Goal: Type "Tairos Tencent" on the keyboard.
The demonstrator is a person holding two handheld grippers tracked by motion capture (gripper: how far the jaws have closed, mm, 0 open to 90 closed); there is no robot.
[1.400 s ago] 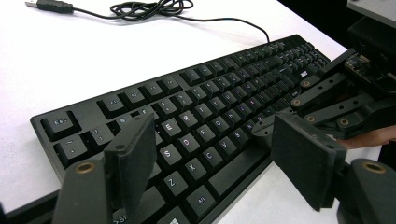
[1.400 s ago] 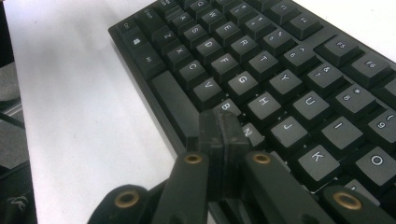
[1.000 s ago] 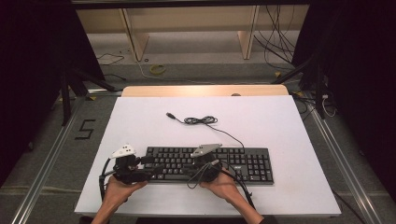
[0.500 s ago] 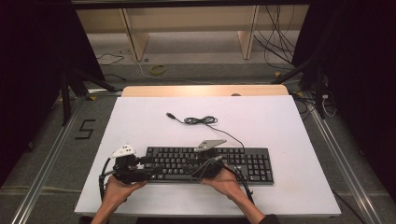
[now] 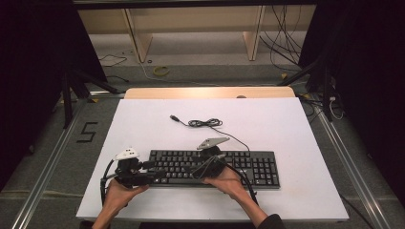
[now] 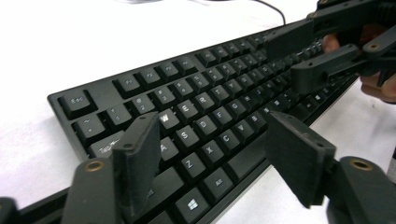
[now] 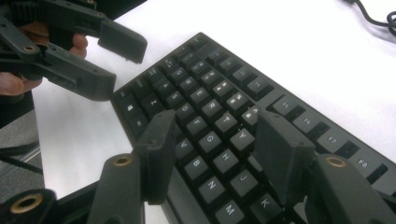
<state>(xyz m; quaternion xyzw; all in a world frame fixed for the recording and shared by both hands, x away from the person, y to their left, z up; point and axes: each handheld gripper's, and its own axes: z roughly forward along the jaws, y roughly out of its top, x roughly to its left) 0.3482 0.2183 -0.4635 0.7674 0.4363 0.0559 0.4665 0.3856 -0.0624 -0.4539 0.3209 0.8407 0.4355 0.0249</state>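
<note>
A black keyboard (image 5: pixel 248 164) lies near the front of the white table, its cable (image 5: pixel 205 123) coiled behind it. My left gripper (image 5: pixel 152 171) hovers at the keyboard's left end. In the left gripper view its jaws (image 6: pixel 210 130) stand open above the letter keys and have just been closing a little, pinching nothing. My right gripper (image 5: pixel 191 169) is over the middle keys and points toward the left one. Its jaws (image 7: pixel 215 123) have just been opening and straddle the T, Y, G, H keys without gripping them. Each gripper faces the other (image 6: pixel 299 56) (image 7: pixel 112 65).
The white table top (image 5: pixel 296 124) has a wooden strip (image 5: pixel 210 92) along its back edge. The cable's plug (image 5: pixel 175 117) lies loose behind the keyboard. Metal rails run on both sides of the table, and a yellow ring (image 5: pixel 161 71) lies on the floor beyond.
The right gripper's grey top plate has risen and tilted slightly away from the person. The left gripper and the keyboard have stayed where they were.
</note>
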